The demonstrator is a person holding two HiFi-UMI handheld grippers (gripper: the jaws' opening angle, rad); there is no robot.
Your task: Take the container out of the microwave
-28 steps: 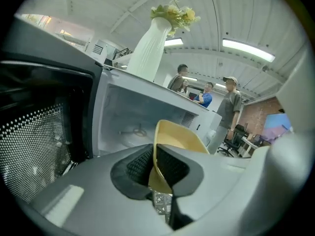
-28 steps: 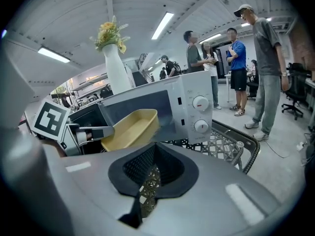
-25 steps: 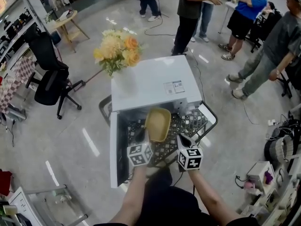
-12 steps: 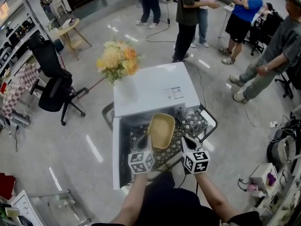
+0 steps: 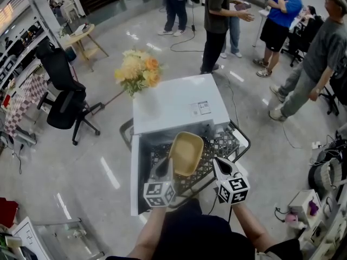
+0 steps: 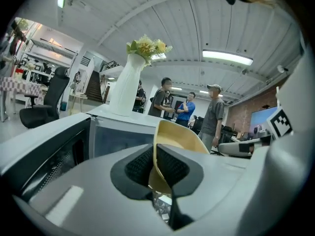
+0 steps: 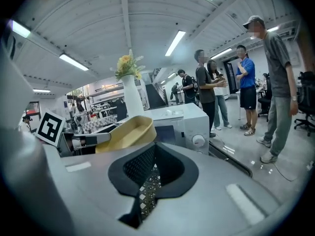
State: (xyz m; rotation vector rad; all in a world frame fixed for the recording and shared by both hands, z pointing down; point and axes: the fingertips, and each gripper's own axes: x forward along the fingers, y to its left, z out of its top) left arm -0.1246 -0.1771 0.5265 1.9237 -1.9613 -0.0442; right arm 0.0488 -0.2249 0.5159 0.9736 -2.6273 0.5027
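A tan oval container [image 5: 187, 153] hangs tilted in front of the white microwave [image 5: 173, 104], over the black mesh cart [image 5: 225, 142]. My left gripper [image 5: 164, 167] is shut on the container's near left rim. In the left gripper view the rim of the container [image 6: 174, 134] stands pinched between the black pads of the left gripper [image 6: 153, 167]. My right gripper [image 5: 219, 164] is just right of the container, shut with nothing in it. In the right gripper view the right gripper [image 7: 152, 154] is apart from the container [image 7: 125, 134], which sits to its left.
The microwave door [image 5: 133, 177] hangs open at the left. A white vase of flowers [image 5: 138, 72] stands on the microwave's back left corner. Several people [image 5: 217, 20] stand behind and to the right. A black office chair [image 5: 65, 99] is at the left.
Both grippers have risen, and the container has come up with the left one, farther out of the microwave's front. The right gripper has stayed shut and empty.
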